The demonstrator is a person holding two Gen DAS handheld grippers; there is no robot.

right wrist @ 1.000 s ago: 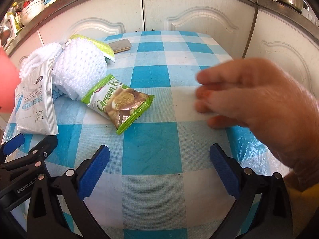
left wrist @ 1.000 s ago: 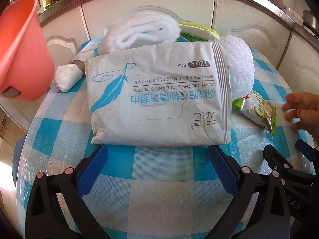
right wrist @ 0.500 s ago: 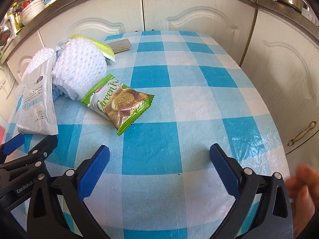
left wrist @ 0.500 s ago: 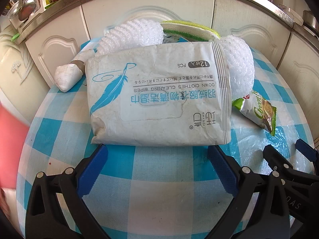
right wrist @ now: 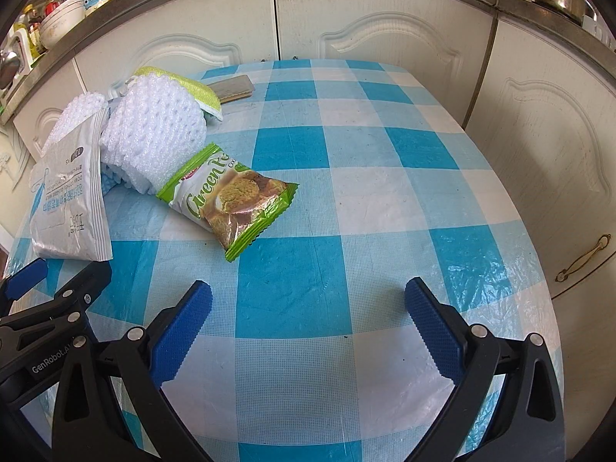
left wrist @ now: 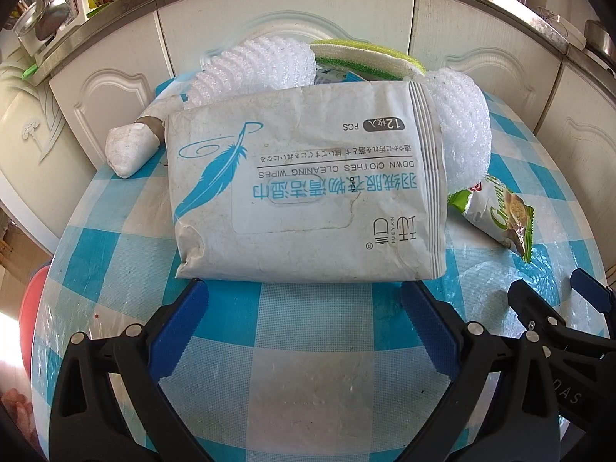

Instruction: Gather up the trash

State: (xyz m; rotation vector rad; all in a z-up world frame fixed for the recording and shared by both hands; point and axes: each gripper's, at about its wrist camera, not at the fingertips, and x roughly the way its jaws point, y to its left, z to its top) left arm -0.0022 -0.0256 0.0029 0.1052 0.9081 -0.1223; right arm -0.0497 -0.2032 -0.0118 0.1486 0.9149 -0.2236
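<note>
Blue-and-white checked cloth: the table [right wrist: 346, 200] is covered by it, and white cabinet doors [right wrist: 385, 27] are seen behind, at 12 o'clock.
Left gripper [left wrist: 304, 321]: its jaws are spread wide with nothing between them; the blue pads [left wrist: 179, 331] are held low over the cloth, their tips just short of the wipes packet's near edge.
Right gripper [right wrist: 308, 317]: its jaws are likewise parted and empty, poised over a bare stretch of cloth.
Wipes packet [left wrist: 308, 192]: a white pack printed with a blue feather is laid flat, straight ahead at 12 o'clock of the left gripper; in the right wrist view it is seen at 10 o'clock.
Snack wrapper [right wrist: 231, 200]: a green packet is lying on the cloth at 11 o'clock of the right gripper, its far end touching the foam netting; in the left wrist view it is found at 2 o'clock.
Foam netting [right wrist: 154, 142]: white rolls are piled behind and beside the wipes packet.
Sponge [left wrist: 362, 57]: a yellow-green pad is tucked behind the netting.
Small white bundle [left wrist: 129, 150]: it is placed at 10 o'clock of the wipes packet, near the table edge.
Red object [left wrist: 32, 308]: a blurred part is visible beyond the table edge at 9 o'clock; what it is cannot be told.
</note>
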